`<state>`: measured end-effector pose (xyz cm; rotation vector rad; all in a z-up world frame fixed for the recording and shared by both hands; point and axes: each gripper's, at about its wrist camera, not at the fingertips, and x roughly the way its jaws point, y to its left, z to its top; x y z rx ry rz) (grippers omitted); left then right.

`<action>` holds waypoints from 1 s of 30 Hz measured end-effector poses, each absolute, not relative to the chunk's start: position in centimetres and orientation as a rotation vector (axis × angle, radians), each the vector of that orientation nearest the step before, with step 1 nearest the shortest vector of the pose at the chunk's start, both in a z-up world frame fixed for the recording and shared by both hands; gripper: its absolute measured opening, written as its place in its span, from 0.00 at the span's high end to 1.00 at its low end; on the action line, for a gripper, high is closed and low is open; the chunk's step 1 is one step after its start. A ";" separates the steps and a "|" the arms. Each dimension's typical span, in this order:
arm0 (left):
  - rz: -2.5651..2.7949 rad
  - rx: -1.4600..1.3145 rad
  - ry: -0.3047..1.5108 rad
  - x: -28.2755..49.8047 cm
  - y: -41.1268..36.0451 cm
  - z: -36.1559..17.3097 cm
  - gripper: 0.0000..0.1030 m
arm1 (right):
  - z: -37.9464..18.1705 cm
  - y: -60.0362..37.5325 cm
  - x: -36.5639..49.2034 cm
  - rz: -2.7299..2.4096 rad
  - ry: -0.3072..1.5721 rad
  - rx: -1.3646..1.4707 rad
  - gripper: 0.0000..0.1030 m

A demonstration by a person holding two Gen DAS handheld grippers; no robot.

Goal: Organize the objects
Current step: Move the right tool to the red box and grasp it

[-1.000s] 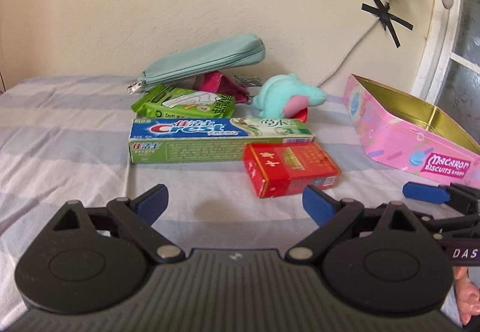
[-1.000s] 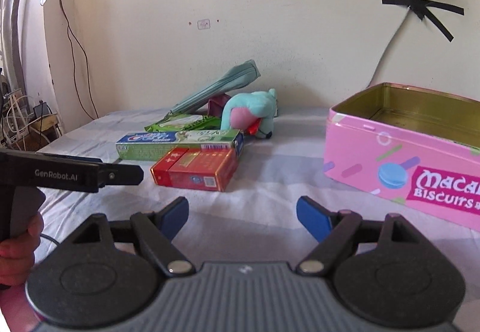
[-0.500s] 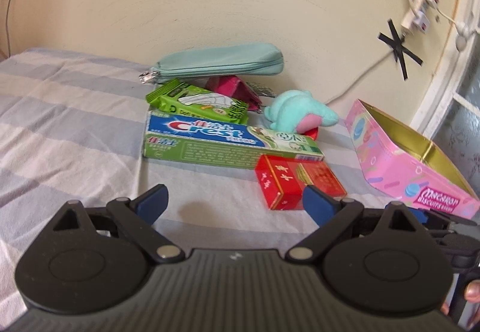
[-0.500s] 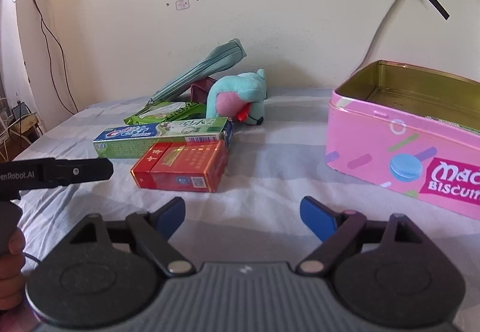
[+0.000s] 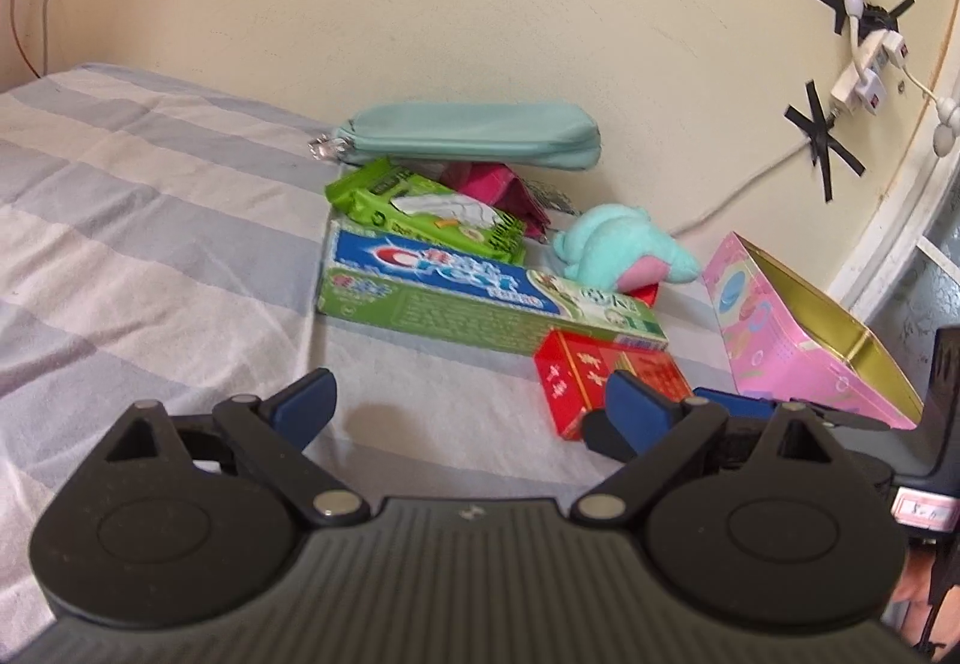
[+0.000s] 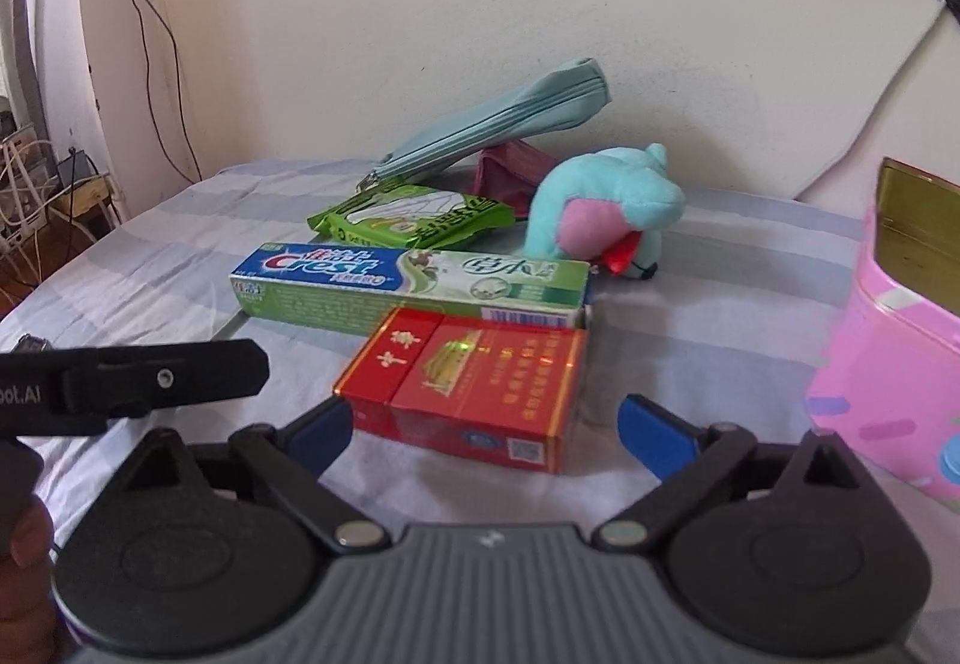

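Nearest, the right gripper (image 6: 483, 427) has its blue-padded fingers (image 6: 318, 433) opening wide, the flat red cardboard carton (image 6: 474, 388) lying between them but not pressed by either pad. The left gripper (image 5: 468, 409) hangs spread wide over bare sheet, holding nothing.

Judging by how things lie, the sorting has barely begun: the pink biscuit tin (image 6: 888, 364) shows only a bare gold inside where visible, and every item sits out on the striped bed sheet (image 5: 150, 220). Touching the red carton's far side is the long green and blue Crest toothpaste box (image 6: 414, 289); behind it are the green wipes packet (image 6: 414, 220) and the turquoise plush toy (image 6: 606, 205), then the teal zip pouch (image 6: 498, 129) propped on a crimson wallet (image 6: 510, 172) by the wall.

The left view shows more of the tin's hollow interior (image 5: 822, 328), open and tilted in the fisheye; the right view shows only its near corner, but gives the carton's alignment with the fingers.
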<state>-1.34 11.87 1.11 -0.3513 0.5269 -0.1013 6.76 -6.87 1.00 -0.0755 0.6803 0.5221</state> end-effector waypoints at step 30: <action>-0.097 -0.317 0.527 -1.3 11.5 1.2 0.05 | 0.3 -8.8 0.4 0.577 0.675 -0.168 0.02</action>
